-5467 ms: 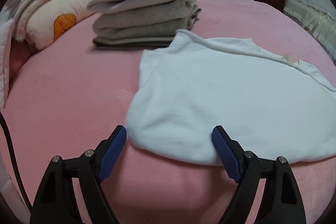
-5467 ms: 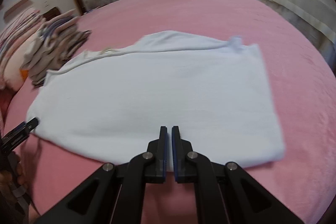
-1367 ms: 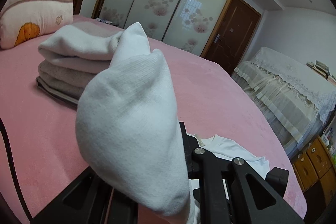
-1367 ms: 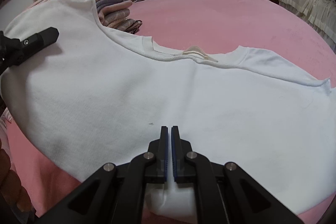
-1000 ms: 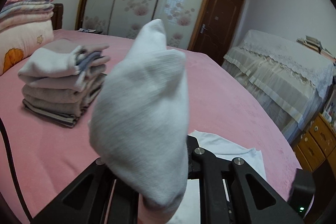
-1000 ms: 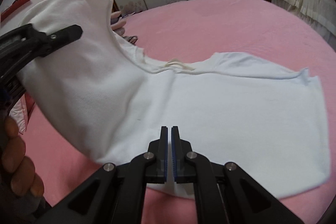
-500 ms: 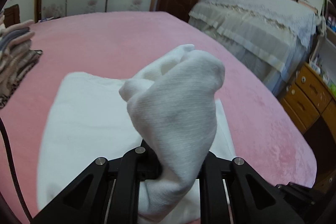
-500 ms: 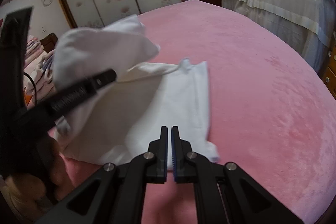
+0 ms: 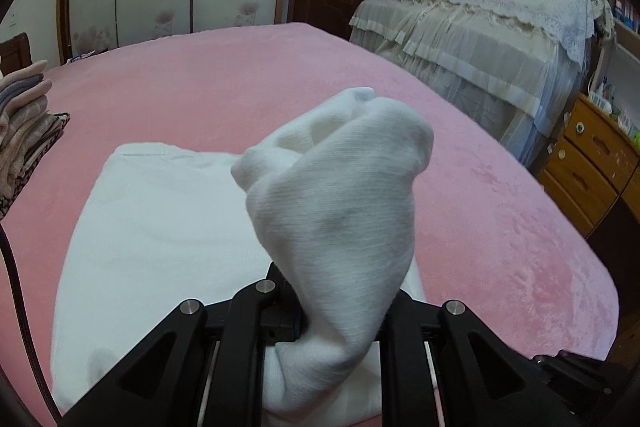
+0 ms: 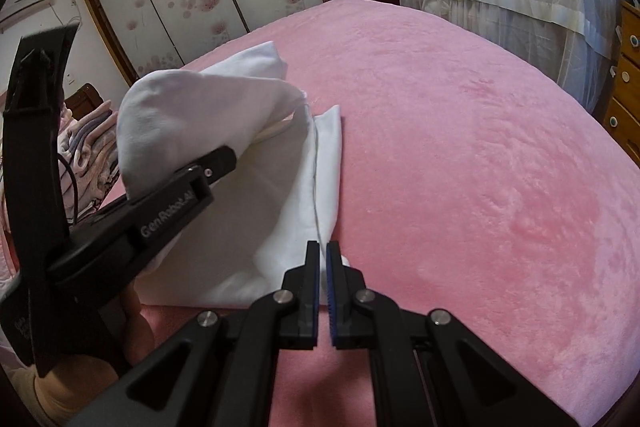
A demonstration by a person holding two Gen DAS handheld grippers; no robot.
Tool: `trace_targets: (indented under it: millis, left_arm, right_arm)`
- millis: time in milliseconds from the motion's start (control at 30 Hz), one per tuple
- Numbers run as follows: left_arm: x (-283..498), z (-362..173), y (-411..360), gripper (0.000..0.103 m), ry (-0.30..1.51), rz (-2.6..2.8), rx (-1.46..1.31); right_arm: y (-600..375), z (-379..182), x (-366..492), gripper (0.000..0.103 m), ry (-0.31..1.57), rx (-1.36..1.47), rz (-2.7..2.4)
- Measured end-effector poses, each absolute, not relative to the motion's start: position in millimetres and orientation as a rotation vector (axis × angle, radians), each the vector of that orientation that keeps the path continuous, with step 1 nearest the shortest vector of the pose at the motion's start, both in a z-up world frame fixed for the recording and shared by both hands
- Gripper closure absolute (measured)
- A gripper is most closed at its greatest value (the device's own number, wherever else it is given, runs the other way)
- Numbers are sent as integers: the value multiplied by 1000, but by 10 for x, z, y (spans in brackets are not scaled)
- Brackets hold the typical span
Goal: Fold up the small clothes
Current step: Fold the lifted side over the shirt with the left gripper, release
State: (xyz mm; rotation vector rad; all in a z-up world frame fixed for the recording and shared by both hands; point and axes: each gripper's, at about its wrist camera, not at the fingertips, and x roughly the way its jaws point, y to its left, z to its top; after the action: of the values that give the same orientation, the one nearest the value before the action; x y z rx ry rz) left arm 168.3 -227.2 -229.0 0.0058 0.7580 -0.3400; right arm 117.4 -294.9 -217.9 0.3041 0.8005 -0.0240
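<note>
1. Your left tool [image 10: 216,163] is clamped on a bunched fold of the white shirt [image 9: 160,227], holding it up off the bed [image 9: 460,187]; the cloth bulges over the fingers and hides their tips in the left wrist view.
2. Your right tool [image 10: 323,259] has its fingers pressed nearly together, pinching the shirt's near edge low against the bed.
3. The rest of the shirt lies flat on the pink bed, toward its near edge, with one layer doubled over another.
4. A stack of folded clothes [image 9: 24,123] sits toward the bed's left side, well apart from the shirt.
</note>
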Motion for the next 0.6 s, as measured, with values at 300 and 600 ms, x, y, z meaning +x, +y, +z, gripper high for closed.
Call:
trace_targets:
  millis: [300,600]
  left_arm:
    - [1612,-2429,-2322,38,817,-399,45]
    - [1216,-2163,-2006,32,778,-467,74]
  right_arm:
    - [-3031,-2169,1132,100,803,309,-42]
    - [-3047,-2035,1132,100,783,304,-29]
